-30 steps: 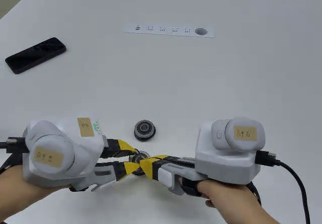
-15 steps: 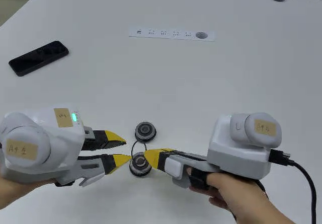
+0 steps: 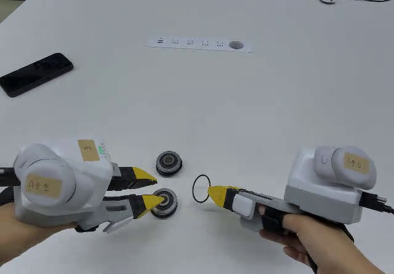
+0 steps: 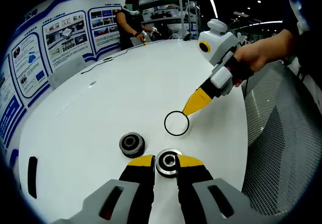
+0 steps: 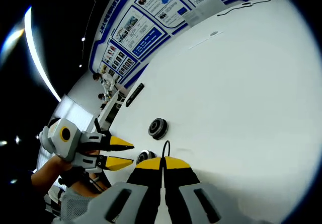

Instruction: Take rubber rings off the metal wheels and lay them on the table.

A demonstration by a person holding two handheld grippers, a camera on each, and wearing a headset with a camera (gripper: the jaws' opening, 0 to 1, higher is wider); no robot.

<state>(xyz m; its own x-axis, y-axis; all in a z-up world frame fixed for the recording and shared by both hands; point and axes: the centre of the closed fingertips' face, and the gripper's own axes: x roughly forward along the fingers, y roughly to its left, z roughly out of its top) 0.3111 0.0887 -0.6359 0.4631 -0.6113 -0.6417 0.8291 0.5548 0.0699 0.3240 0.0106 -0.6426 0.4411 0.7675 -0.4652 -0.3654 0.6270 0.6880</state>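
Head view: right tool (image 3: 214, 192) pinched shut on the rubber ring (image 3: 192, 189), off the wheels, by the bench (image 3: 258, 101) near edge. Left tool (image 3: 152, 188) narrowly parted, metal wheel (image 3: 164, 202) at its tips. Second wheel (image 3: 168, 162) sits just beyond, toward the far edge.

Phone (image 3: 34, 74) cut by left edge. Near wheel (image 3: 169, 205) partly behind left gripper (image 3: 157, 188) tip. Power strip (image 3: 200, 44) markings and wall posters' (image 4: 65, 32) text too small to read.
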